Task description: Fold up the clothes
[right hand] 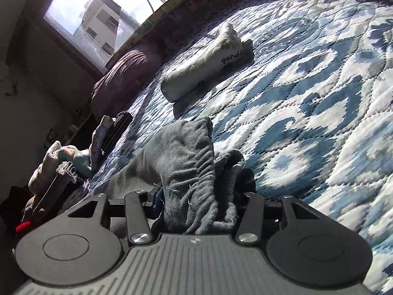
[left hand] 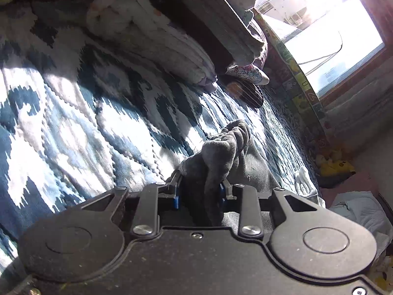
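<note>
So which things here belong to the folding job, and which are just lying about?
In the job:
- grey garment, gripped by both
- left gripper
- right gripper
- quilt it is worked over

Lying about:
- white rolled cloth
- purple pillow
- clothes pile
- folded blanket

Stretching ahead of the fingers, a blue-and-white quilted bedspread (right hand: 307, 93), sunlight falling across it in bright patches. Glaring beyond the fingertips, up and to the left, a window (right hand: 98, 14). Running below its sill, a patterned headboard edge (left hand: 302, 81). Lying dim, the surrounding walls.
</note>
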Demonstrator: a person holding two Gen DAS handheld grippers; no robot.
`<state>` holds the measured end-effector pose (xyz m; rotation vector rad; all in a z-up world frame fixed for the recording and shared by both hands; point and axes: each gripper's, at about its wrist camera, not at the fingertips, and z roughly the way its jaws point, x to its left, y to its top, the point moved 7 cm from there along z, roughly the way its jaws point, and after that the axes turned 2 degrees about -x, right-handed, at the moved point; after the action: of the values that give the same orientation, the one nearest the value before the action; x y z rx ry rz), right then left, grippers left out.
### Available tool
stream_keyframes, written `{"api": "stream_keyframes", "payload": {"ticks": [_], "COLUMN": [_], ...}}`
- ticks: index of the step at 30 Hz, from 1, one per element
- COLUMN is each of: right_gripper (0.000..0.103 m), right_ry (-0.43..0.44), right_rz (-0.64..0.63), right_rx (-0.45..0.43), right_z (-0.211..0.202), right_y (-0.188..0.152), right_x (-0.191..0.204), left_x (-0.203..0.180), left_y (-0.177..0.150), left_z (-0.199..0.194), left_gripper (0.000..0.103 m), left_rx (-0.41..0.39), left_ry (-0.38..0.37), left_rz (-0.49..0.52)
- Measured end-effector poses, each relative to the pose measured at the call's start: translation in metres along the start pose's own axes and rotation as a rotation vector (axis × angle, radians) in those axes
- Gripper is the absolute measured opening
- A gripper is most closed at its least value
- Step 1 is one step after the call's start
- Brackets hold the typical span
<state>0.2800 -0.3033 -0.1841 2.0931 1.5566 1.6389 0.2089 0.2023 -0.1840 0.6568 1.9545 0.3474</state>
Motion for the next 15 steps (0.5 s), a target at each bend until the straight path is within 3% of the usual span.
{"api": "stream_keyframes", "payload": {"ticks": [1,3,4,5,7,8,12,13,15], "right_gripper": [0.071,0.074,0.069,0.055,0.040,0.036,0.030,0.030,0.032], "right_ry": [0.014,0.050,0.061,0.057,0.033,0.033,0.080,0.062,-0.015], "right_rz": [0.011,0.043,0.048,0.039,0.012,-0.002,-0.051,-0.059,-0.065], "right_rx": [-0.003,-0.001,0.001,-0.001,-0.016,-0.033,-0.139,-0.130,-0.053], "right_z": [-0.001,0.002,0.005,0.009,0.016,0.016,-0.001,0.002,0.017], "right_y": [0.001,0.001,0.000,0.000,0.001,0.004,0.032,0.034,0.032], "right_x": [-0.001,-0.001,-0.001,0.001,0.005,0.008,0.026,0.024,0.009], "left_x": [0.001,0.004,0.003,0.002,-0.007,-0.013,-0.035,-0.035,-0.019], "left_y": [0.001,0.004,0.005,0.007,0.007,0.011,0.024,0.023,0.013], "left_z": [0.000,0.002,0.004,0.005,0.007,0.006,-0.001,0.002,0.022], "left_gripper": [0.037,0.041,0.042,0.040,0.031,0.027,0.025,0.025,0.032], "left_rx": [0.007,0.023,0.027,0.032,0.033,0.017,-0.054,-0.052,0.000], "left_ry": [-0.017,-0.033,-0.034,-0.034,-0.001,-0.030,-0.136,-0.131,-0.042], "left_rz": [-0.020,-0.055,-0.060,-0.065,0.008,0.011,0.036,0.035,0.018]}}
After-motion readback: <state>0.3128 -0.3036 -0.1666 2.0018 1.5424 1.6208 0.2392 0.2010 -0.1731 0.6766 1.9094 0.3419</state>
